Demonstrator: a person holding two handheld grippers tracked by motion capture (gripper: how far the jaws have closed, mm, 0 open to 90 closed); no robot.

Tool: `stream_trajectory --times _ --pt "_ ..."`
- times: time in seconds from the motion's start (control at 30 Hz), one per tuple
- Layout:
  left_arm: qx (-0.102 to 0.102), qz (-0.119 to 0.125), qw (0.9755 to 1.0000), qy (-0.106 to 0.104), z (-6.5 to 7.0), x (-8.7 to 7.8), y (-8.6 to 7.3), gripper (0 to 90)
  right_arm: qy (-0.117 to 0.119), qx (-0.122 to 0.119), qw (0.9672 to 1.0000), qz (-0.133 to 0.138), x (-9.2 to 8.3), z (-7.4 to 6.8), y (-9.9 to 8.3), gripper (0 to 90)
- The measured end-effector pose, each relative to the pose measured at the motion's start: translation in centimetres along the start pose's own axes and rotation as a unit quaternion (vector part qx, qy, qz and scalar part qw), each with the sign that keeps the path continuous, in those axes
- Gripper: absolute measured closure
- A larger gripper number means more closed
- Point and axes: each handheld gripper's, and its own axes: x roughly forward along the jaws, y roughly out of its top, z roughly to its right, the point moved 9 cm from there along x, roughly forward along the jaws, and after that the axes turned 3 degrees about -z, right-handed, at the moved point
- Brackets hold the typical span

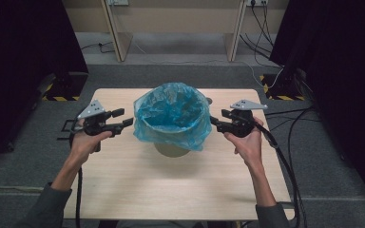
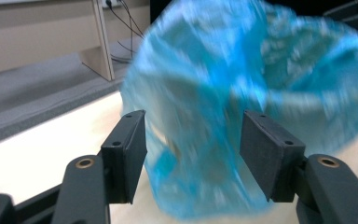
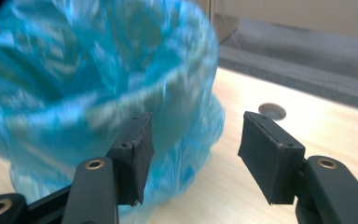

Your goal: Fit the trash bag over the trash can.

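A bin (image 1: 171, 148) lined with a blue plastic bag (image 1: 171, 116) stands mid-worktop (image 1: 180, 185), the bag draped over its rim. A round hole (image 3: 271, 111) in the worktop lies just behind it. The left gripper (image 1: 126, 118) and right gripper (image 1: 215, 119) flank the bag — each with jaws apart and nothing pinched between them; the tips sit right at the plastic, contact unclear.

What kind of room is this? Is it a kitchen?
Probably not a kitchen. It looks like a lab or test room: a bare wooden table, loose cables on grey carpet, and dark curtains at both sides.
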Motion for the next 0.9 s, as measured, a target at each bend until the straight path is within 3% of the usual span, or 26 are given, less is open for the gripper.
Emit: stream_trajectory --times 0.13,0.2,0.27,0.3,0.37,0.43,0.5,0.57,0.63,0.73,0.77,0.9 --pt "-0.015 0.003 0.9999 0.005 -1.2 1.7 2.4 39.5 0.001 -0.001 1.0 0.005 0.5 -0.2 1.4 43.5" --pt "-0.033 0.004 0.9994 0.008 -2.2 3.0 3.5 39.1 0.005 -0.001 1.0 0.008 1.0 -0.4 2.0 43.5" --pt "-0.053 -0.001 0.9986 -0.005 -2.6 4.1 4.0 39.1 0.01 -0.001 0.9999 0.012 1.4 -0.7 2.6 43.5" --pt "-0.062 -0.008 0.998 -0.011 -2.7 4.8 4.2 38.9 0.011 0.0 0.9999 0.012 1.6 -0.8 2.7 43.4" --pt "-0.049 -0.035 0.9982 0.002 -3.0 6.1 4.1 38.4 0.014 -0.001 0.9998 0.013 1.8 -1.0 3.0 43.4" --pt "-0.053 -0.053 0.9972 0.001 -3.2 7.3 3.7 39.4 0.017 -0.002 0.9998 0.014 2.0 -1.1 3.1 43.4" --pt "-0.06 -0.065 0.9961 -0.004 -3.6 8.1 3.3 48.5 0.018 -0.001 0.9998 0.012 2.1 -1.2 3.0 43.1" --pt "-0.084 -0.05 0.9948 -0.028 -3.6 8.5 3.3 59.2 0.018 -0.002 0.9998 0.01 2.1 -1.2 2.9 43.0" --pt "-0.094 -0.034 0.9943 -0.037 -3.6 8.6 3.5 71.2 0.02 -0.006 0.9997 0.009 2.0 -1.2 2.9 43.1" --pt "-0.103 -0.013 0.994 -0.033 -3.8 8.5 4.2 81.0 0.019 -0.006 0.9998 0.008 2.0 -1.2 2.8 43.4" --pt "-0.105 -0.007 0.9941 -0.027 -4.1 8.3 4.4 85.6 0.019 -0.006 0.9998 0.009 2.0 -1.2 2.9 43.5" --pt "-0.104 -0.007 0.9945 0.009 -5.7 8.2 4.2 88.8 0.018 -0.006 0.9998 0.004 2.4 -1.3 2.7 43.9"
